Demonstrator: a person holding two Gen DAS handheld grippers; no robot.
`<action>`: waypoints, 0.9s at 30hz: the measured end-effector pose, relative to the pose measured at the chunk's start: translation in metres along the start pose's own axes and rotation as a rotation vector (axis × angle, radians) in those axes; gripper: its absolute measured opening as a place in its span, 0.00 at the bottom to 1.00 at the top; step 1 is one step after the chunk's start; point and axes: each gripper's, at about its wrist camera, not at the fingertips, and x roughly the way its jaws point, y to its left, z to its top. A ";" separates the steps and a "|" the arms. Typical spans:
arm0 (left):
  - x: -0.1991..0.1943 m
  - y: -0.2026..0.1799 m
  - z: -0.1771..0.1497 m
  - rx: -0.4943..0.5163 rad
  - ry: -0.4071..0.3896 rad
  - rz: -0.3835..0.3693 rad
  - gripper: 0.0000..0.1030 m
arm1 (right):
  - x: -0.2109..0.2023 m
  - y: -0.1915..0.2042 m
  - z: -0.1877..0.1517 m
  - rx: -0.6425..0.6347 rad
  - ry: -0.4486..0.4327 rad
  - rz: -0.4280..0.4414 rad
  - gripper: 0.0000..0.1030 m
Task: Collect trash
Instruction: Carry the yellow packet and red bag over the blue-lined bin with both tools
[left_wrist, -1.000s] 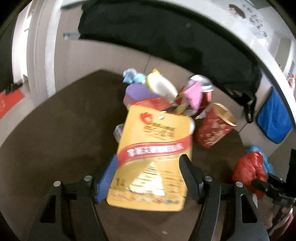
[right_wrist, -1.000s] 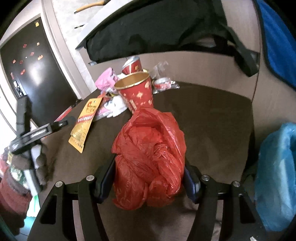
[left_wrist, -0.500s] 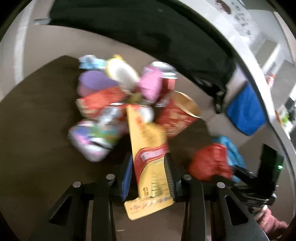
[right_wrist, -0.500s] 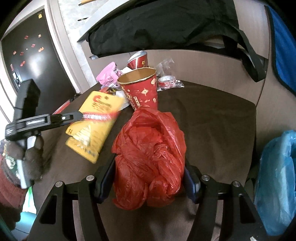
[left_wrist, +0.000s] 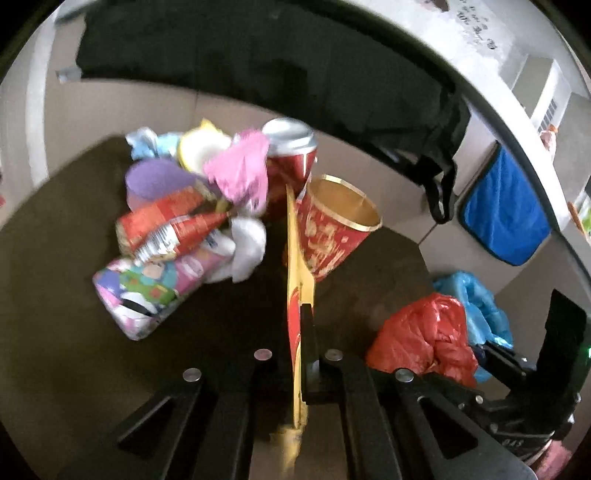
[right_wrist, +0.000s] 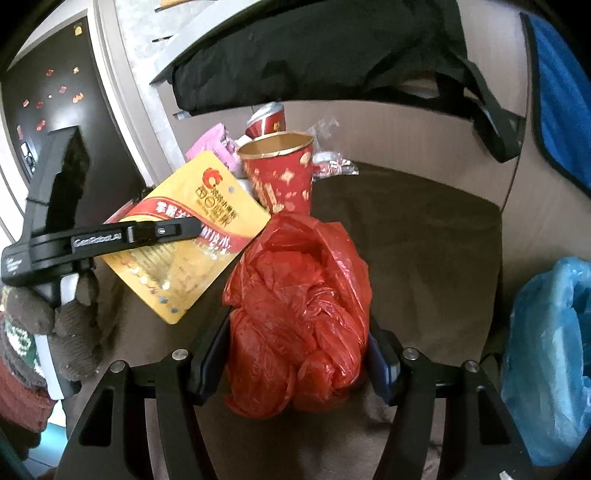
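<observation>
since a second ago we see the yellow snack pouch (right_wrist: 192, 229) turned edge-on in the left wrist view and lifted off the brown table (right_wrist: 424, 236), carried toward the lower middle of the right wrist frame. the left gripper (left_wrist: 300, 321) has just been closing and now stands clenched on the pouch, which runs as a thin yellow strip up the centre of its own view. the right gripper (right_wrist: 295, 354) has kept its place, its jaws pressed against both sides of the crumpled red plastic bag (right_wrist: 299, 325) at the lower centre of its frame. just above the bag stands the red paper cup (right_wrist: 280, 173), upright, with a red can (right_wrist: 267, 118) behind it. in the left wrist view the rest of the trash pile (left_wrist: 184, 221) lies at centre left, wrappers heaped together. a blue plastic bag (right_wrist: 546, 362) sits at the right edge of the right wrist frame.
</observation>
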 end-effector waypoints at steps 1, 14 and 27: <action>-0.006 -0.004 -0.001 0.010 -0.019 0.011 0.00 | -0.002 0.000 -0.001 0.003 -0.005 0.000 0.59; -0.056 -0.100 0.009 0.177 -0.226 0.043 0.00 | -0.065 -0.021 0.017 0.011 -0.171 -0.077 0.59; 0.009 -0.286 0.002 0.342 -0.213 -0.216 0.00 | -0.202 -0.154 -0.004 0.157 -0.356 -0.374 0.59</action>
